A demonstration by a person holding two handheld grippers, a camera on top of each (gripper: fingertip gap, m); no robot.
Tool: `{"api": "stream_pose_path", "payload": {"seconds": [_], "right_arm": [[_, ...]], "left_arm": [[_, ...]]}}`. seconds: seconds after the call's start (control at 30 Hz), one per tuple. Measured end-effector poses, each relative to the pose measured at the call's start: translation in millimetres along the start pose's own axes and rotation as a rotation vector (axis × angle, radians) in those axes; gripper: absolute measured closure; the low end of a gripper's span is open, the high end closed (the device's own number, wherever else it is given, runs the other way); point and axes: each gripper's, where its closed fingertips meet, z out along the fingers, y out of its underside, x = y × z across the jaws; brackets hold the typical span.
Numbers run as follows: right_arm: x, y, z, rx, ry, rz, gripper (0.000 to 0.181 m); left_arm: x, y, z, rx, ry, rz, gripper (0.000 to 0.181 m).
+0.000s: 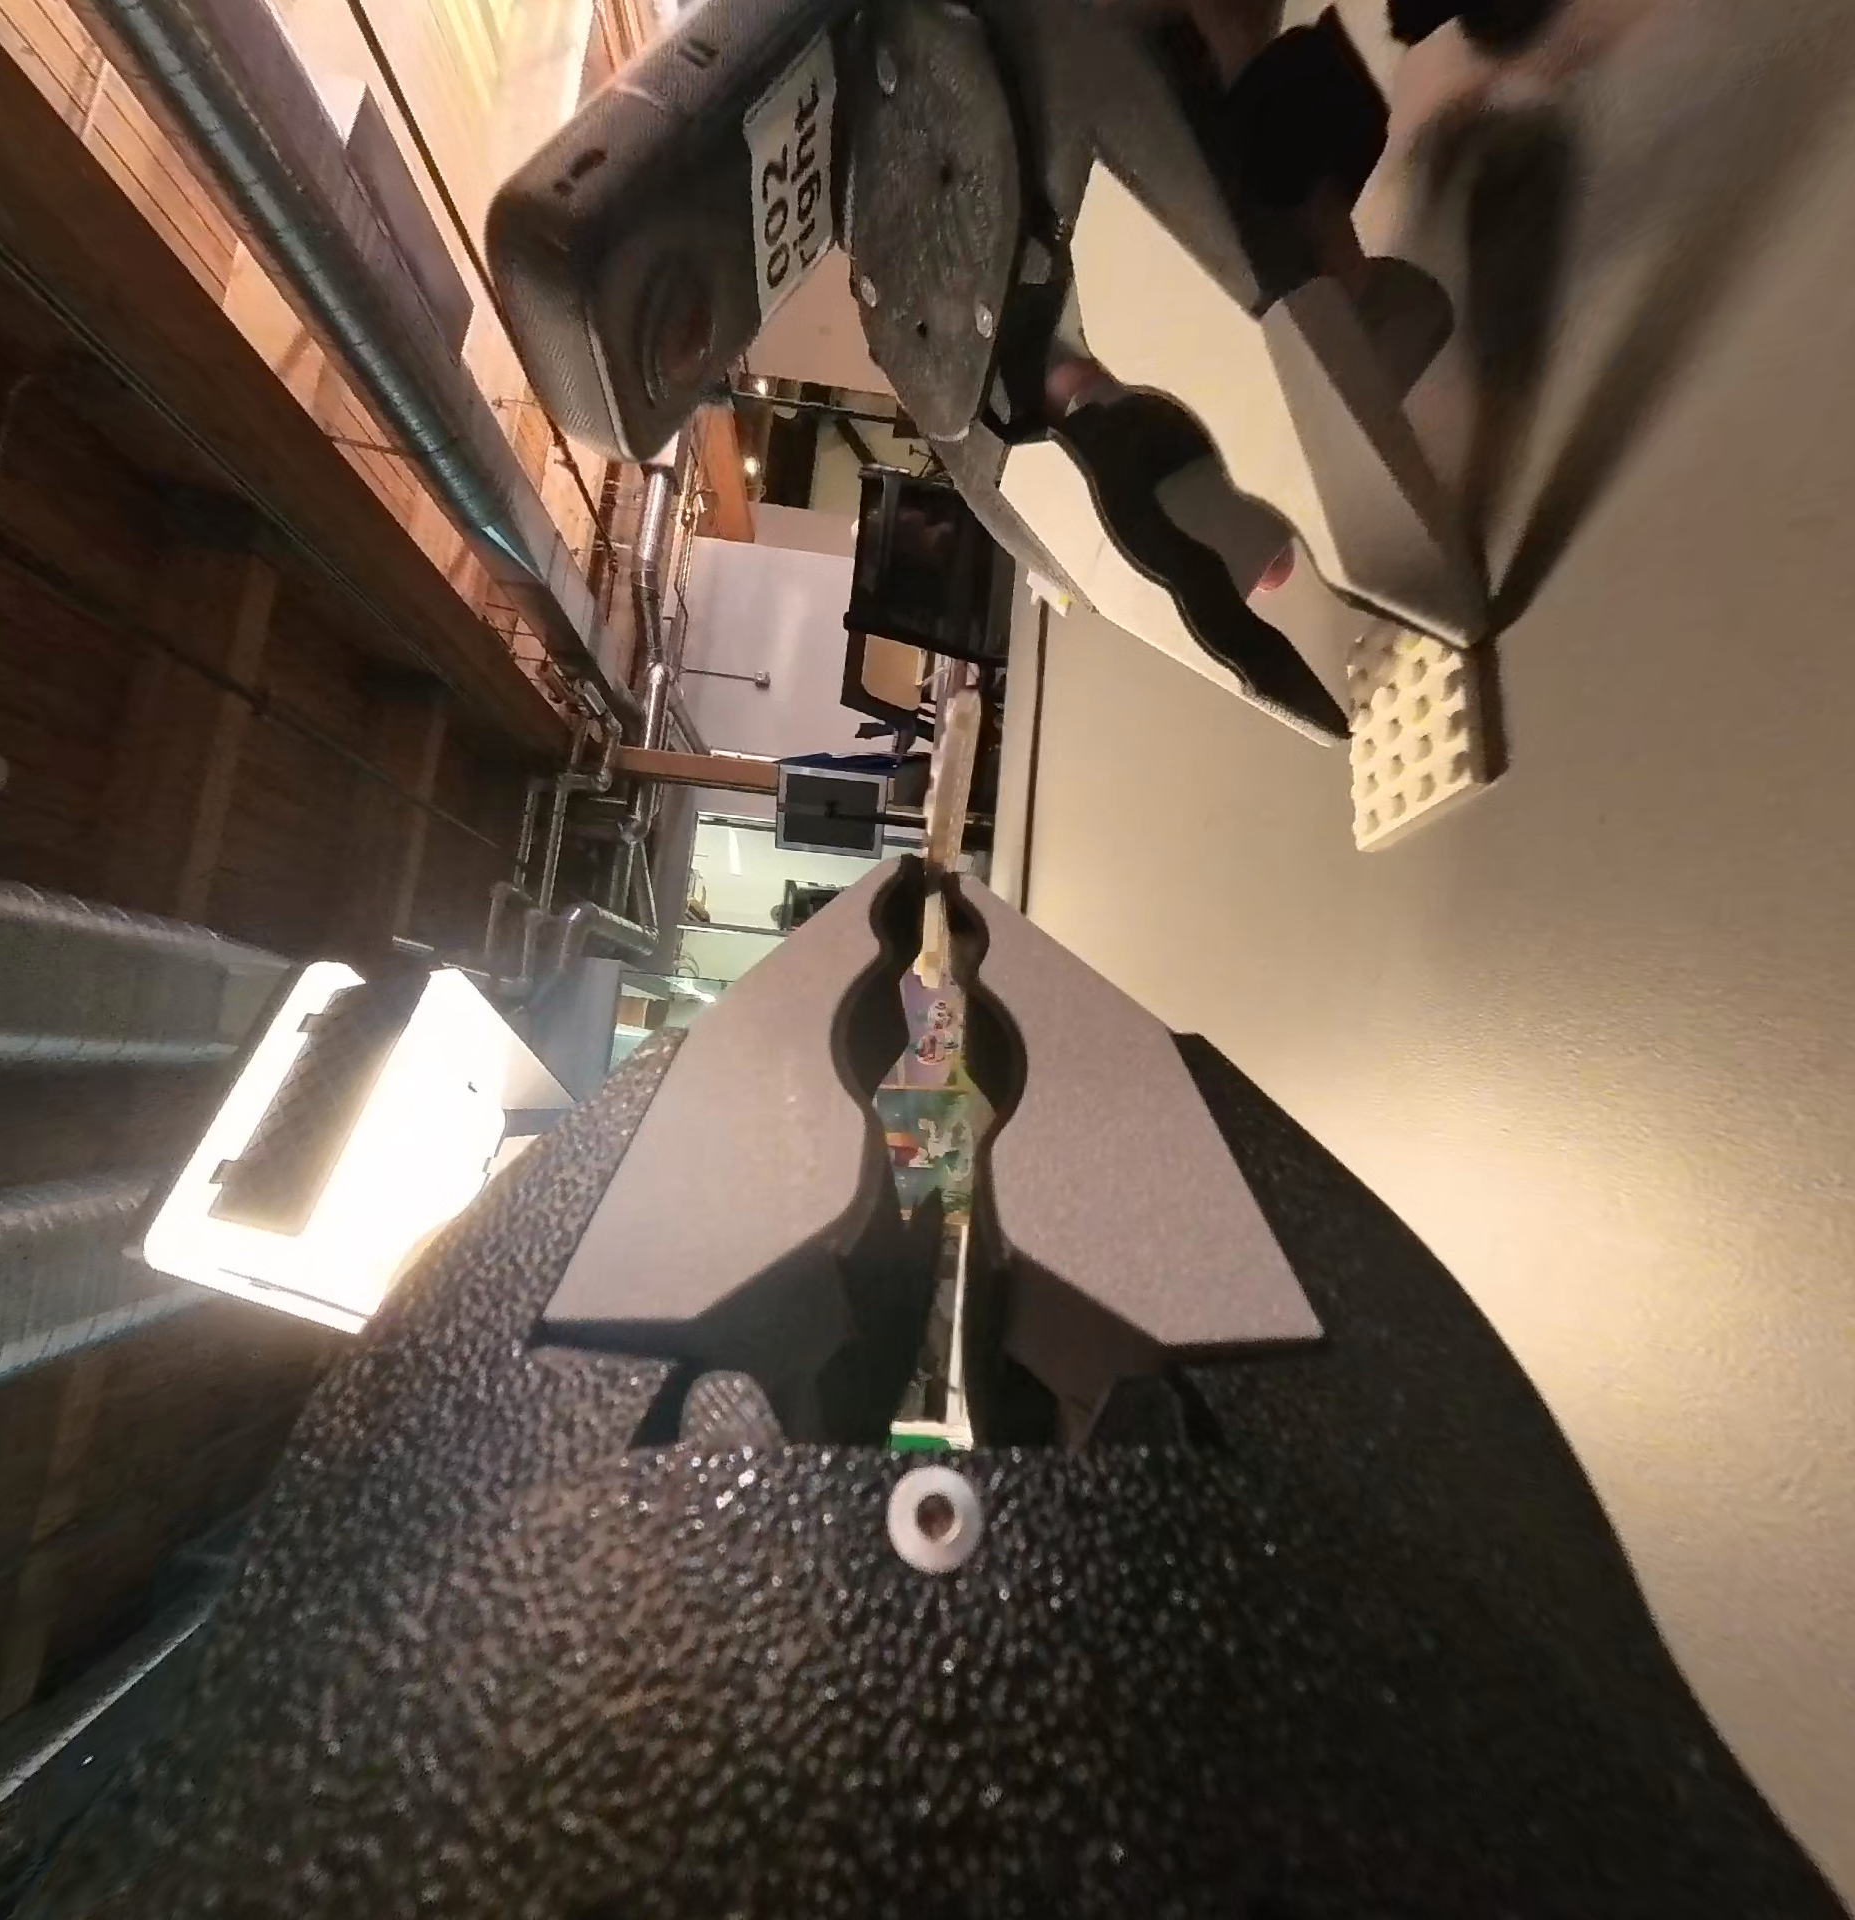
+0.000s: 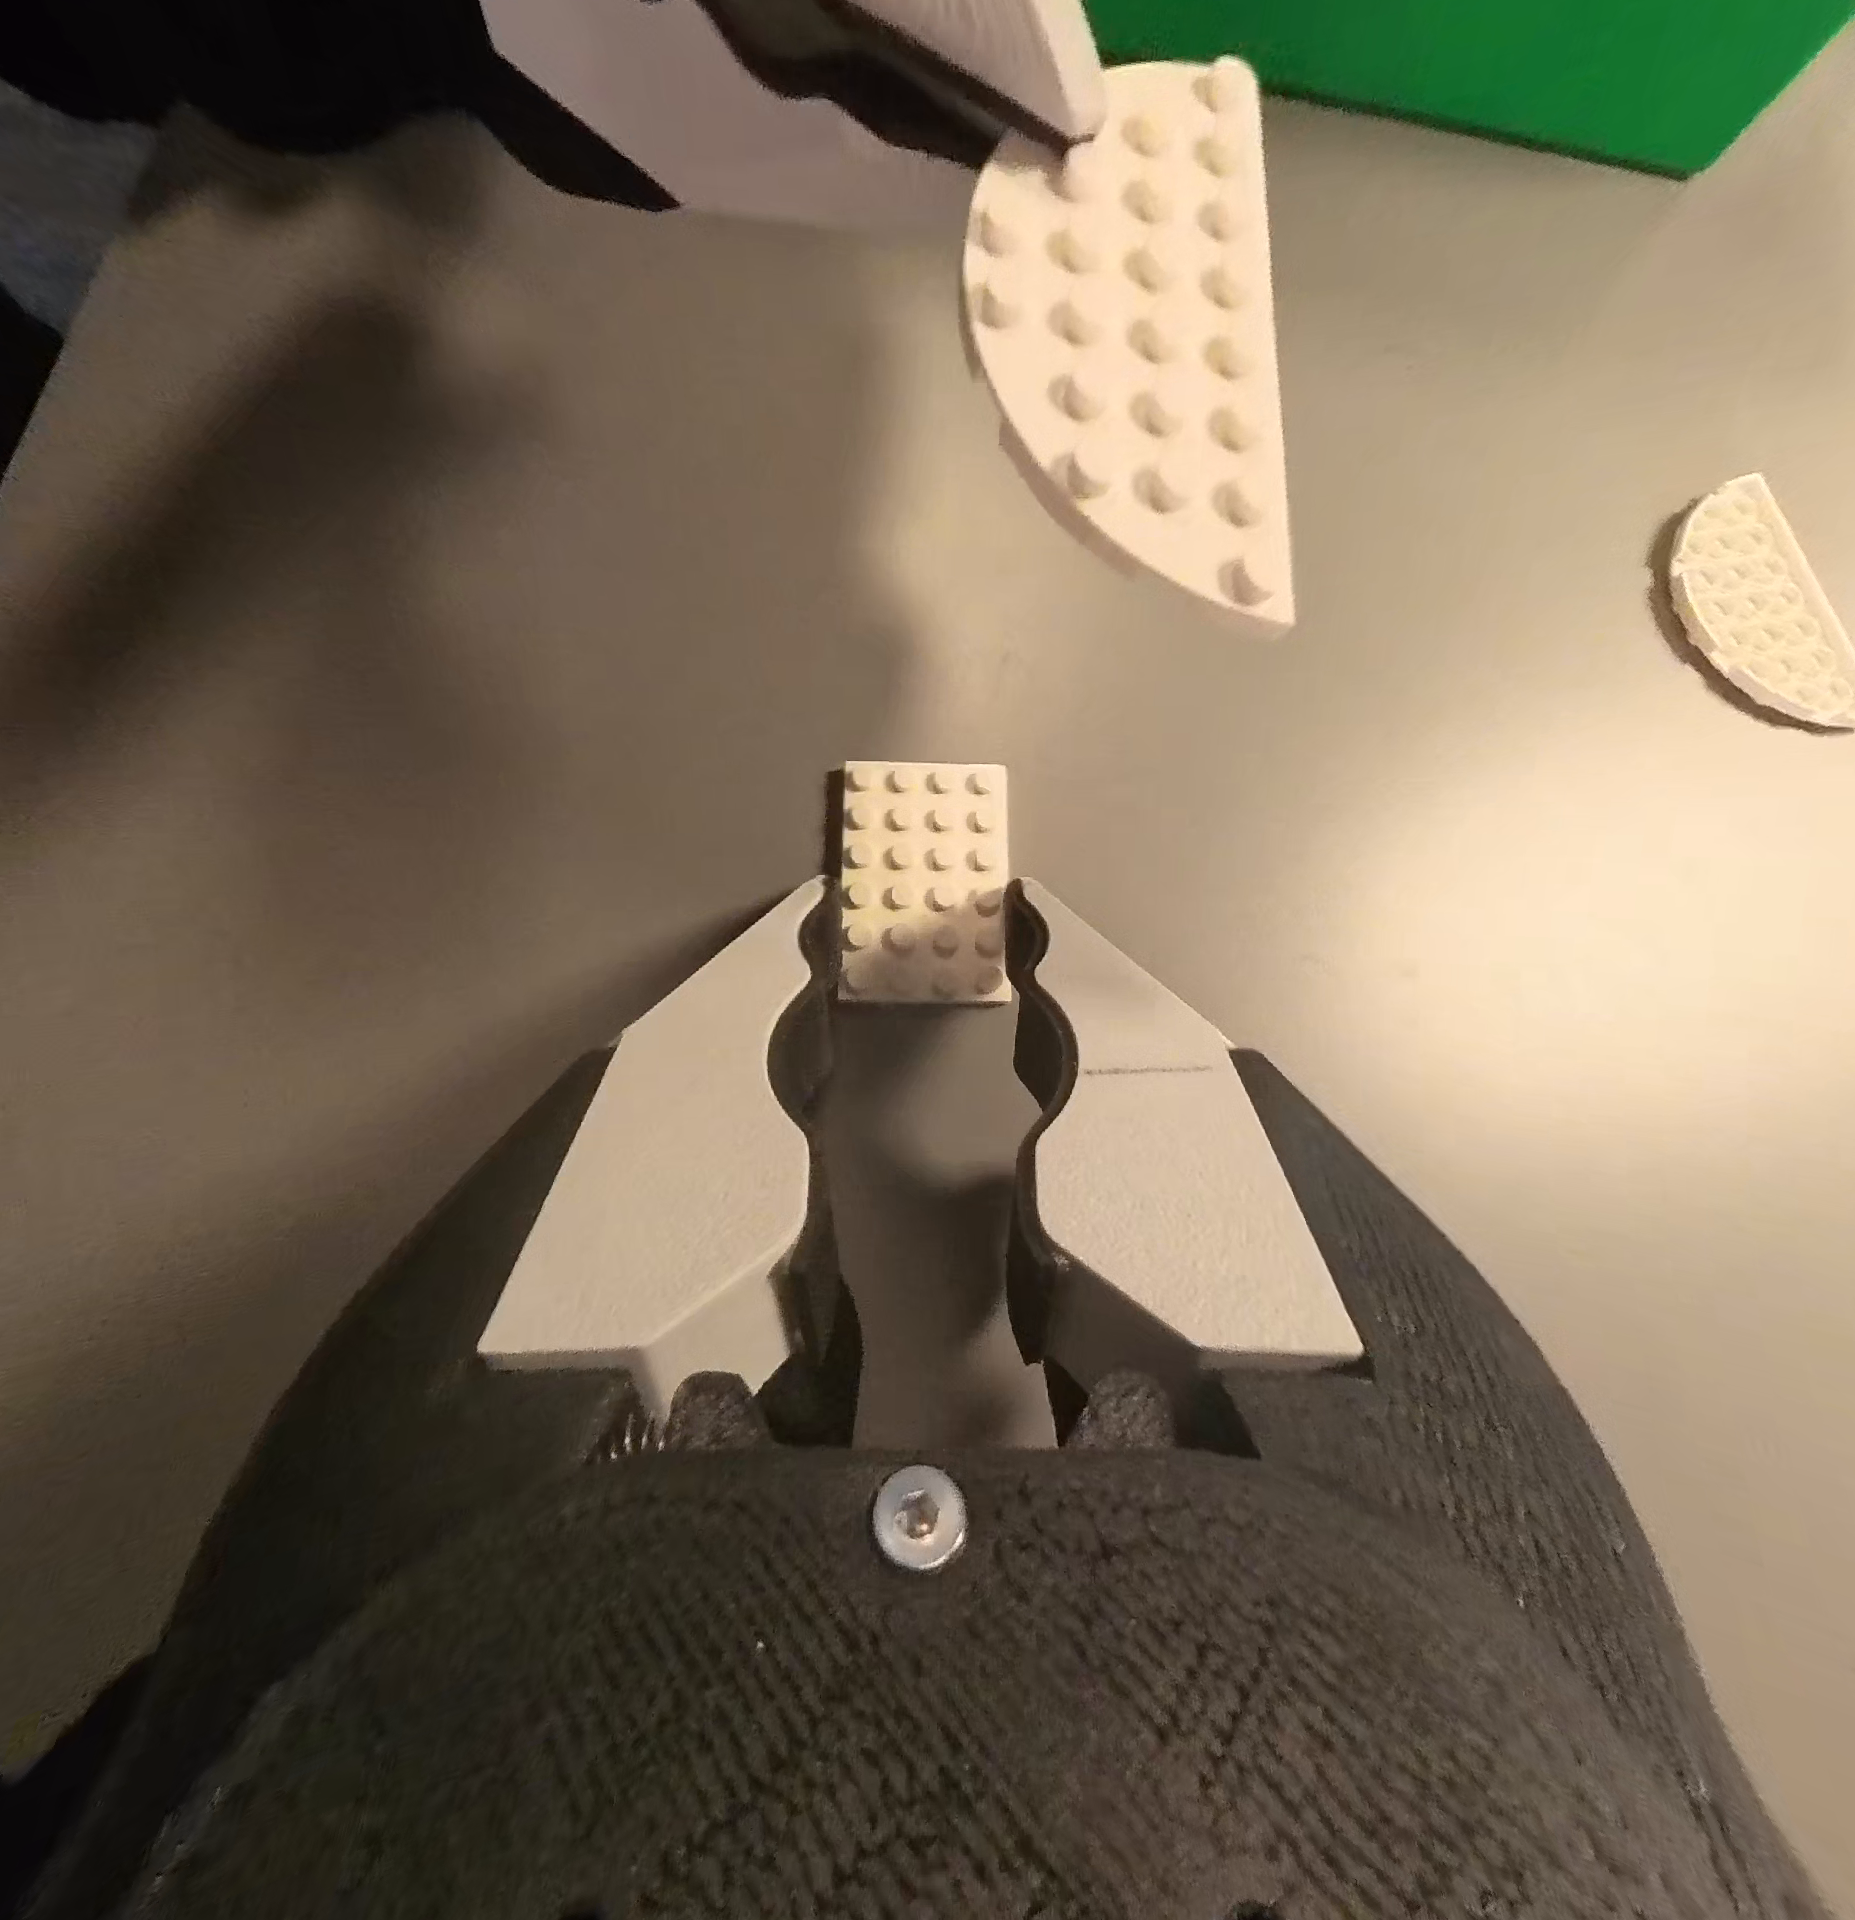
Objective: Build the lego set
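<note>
My right gripper [image 2: 923, 896] is shut on a small white rectangular studded plate [image 2: 925, 831], gripped by its long sides just above the grey table [image 2: 435, 644]. It also shows in the left wrist view [image 1: 1422, 675], with the plate [image 1: 1416, 764] at its tips. My left gripper [image 1: 933, 883] is shut on a white half-round studded plate, seen edge-on [image 1: 949, 774]. In the right wrist view the left gripper [image 2: 1016, 125] pinches the curved edge of that plate [image 2: 1141, 332], held beyond and to the right of the rectangular plate.
A second white half-round plate [image 2: 1775, 613] lies underside up on the table at the right. A green box [image 2: 1525, 73] stands at the far edge. A bright lamp [image 1: 310, 1132] and room shelving fill the left wrist view's left side. Across from one pair of fingers to the other is roughly 10 cm.
</note>
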Motion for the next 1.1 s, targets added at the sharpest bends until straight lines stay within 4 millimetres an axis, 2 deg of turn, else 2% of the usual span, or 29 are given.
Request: {"api": "stream_pose_path", "payload": {"seconds": [0.13,0.43,0.57,0.7,0.83,1.0,1.1], "right_arm": [[5.7,-1.2,-6.7,0.032,0.017,0.038,0.152],[25.7,-6.8,-35.9,0.092,0.131,0.066,0.153],[37.4,-16.2,-55.6,0.134,0.201,0.087,0.153],[47.2,-42.3,-83.9,0.249,0.264,0.119,0.153],[45.1,-74.4,-103.6,0.332,0.263,0.111,0.153],[35.3,-105.8,-103.2,0.311,0.241,0.058,0.153],[29.5,-115.2,-95.1,0.271,0.213,0.05,0.153]], "left_arm": [[-0.8,-2.0,-0.1,0.005,-0.012,0.005,0.181],[-5.0,-5.9,-2.1,0.017,-0.039,0.023,0.181],[-6.1,-10.5,-2.8,0.029,-0.049,0.034,0.181],[-11.7,-12.4,-4.6,0.031,-0.077,0.037,0.181],[-18.1,-13.5,-7.0,0.034,-0.108,0.039,0.181],[-22.1,-17.1,-8.8,0.041,-0.132,0.054,0.18],[-22.7,-19.6,-9.4,0.047,-0.139,0.066,0.18]]}}
